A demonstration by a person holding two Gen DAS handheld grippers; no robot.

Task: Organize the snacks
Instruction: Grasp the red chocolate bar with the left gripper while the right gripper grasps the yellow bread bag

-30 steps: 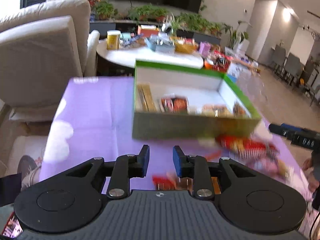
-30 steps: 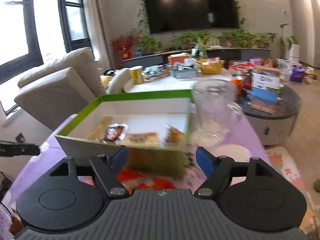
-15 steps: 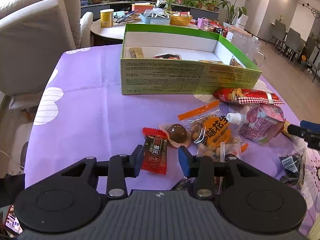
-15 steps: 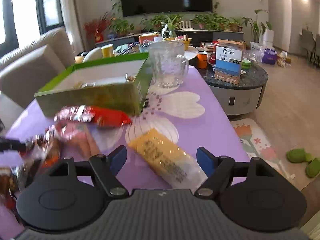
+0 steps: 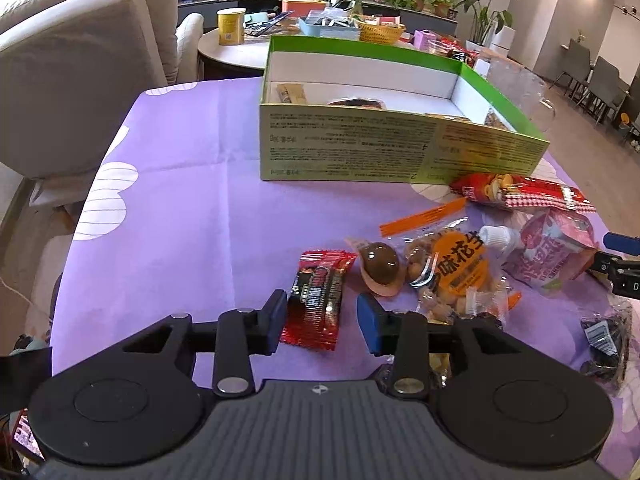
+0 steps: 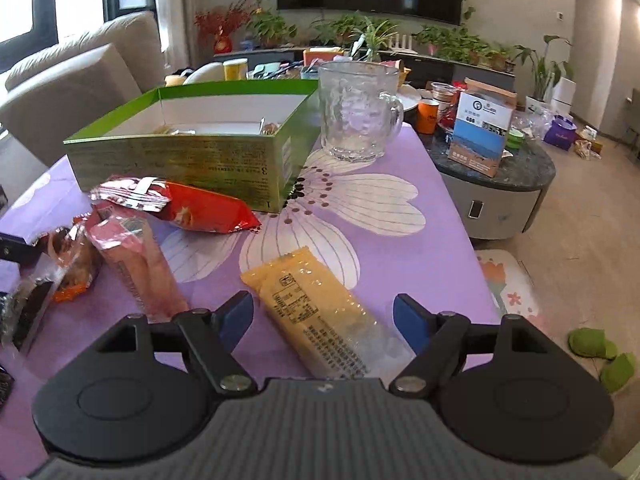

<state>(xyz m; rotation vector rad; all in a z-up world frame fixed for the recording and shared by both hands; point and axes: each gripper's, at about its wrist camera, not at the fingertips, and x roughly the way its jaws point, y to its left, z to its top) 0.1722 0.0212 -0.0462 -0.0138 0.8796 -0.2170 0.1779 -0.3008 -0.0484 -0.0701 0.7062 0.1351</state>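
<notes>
A green open box (image 5: 400,148) with a few snacks inside stands on the purple tablecloth; it also shows in the right wrist view (image 6: 192,156). My left gripper (image 5: 322,322) is open, its fingers either side of a red-and-black snack bar (image 5: 318,296). Beside it lie a chocolate egg (image 5: 380,266), a peanut bag (image 5: 456,268), a pink pouch (image 5: 548,252) and a red packet (image 5: 520,192). My right gripper (image 6: 324,324) is open wide over a yellow packet (image 6: 316,308).
A glass mug (image 6: 356,112) stands right of the box. A dark packet (image 5: 604,340) lies at the table's right edge. A beige sofa (image 5: 80,72) is at the left, and cluttered round side tables (image 6: 496,184) stand behind and to the right.
Both grippers have dropped from the box down to the loose snacks. The left jaws opened wider around the red-and-black bar; the right gripper moved closer over the yellow packet.
</notes>
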